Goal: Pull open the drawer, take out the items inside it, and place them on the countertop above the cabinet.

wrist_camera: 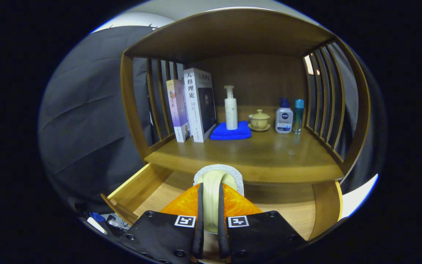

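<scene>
Presently, in the gripper view, your gripper (211,216) has its jaws drawn nearly together, both pressing on a pale, rounded item (214,190) that stands between them; a grey, rough-textured pad (233,174) sits behind its top, possibly part of the same piece, though you cannot tell from here. The drawer (137,189) is pulled open below, its wooden floor visible to either side of the jaws, and the item is held above it, just short of the worktop (269,157) edge. On that worktop, well beyond the jaws, stand two books (192,106), a pump bottle (230,108) on a blue cloth (231,132), a lidded cup (259,120) on its saucer, and two small bottles (288,116). Judged by its look, the item is light and somewhat yielding, with a smooth curved face that could slip; keep your hold across its middle as now, firm without crushing. Set it on the bare front stretch of worktop, clear of the fragile cup.
</scene>
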A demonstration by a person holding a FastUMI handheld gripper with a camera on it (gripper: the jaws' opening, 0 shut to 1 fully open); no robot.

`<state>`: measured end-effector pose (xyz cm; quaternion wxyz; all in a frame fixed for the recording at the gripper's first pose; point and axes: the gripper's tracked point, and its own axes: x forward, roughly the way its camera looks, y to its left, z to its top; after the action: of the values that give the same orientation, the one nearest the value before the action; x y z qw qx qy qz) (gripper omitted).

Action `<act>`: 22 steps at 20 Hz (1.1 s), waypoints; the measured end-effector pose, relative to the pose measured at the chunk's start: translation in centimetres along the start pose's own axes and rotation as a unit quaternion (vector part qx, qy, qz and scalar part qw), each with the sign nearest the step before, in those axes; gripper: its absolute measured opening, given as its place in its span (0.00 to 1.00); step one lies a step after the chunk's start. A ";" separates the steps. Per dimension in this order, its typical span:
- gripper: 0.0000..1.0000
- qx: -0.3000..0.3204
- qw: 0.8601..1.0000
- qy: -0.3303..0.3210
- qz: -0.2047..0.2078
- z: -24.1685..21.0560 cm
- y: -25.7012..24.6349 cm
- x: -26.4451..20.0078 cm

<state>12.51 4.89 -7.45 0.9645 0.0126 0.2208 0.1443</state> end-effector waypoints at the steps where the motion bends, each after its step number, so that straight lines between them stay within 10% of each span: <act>1: 0.18 0.002 1.000 -0.007 -0.005 0.9 -0.4 0.3; 18: 0.20 0.074 0.994 0.005 -0.077 6.6 -7.2 9.7; 20: 0.26 0.066 0.994 0.002 -0.086 6.6 -7.6 10.4; 22: 0.55 0.047 0.994 -0.004 -0.094 6.8 -8.2 10.6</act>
<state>26.83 0.29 -6.54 0.9731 0.0375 0.2234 0.0421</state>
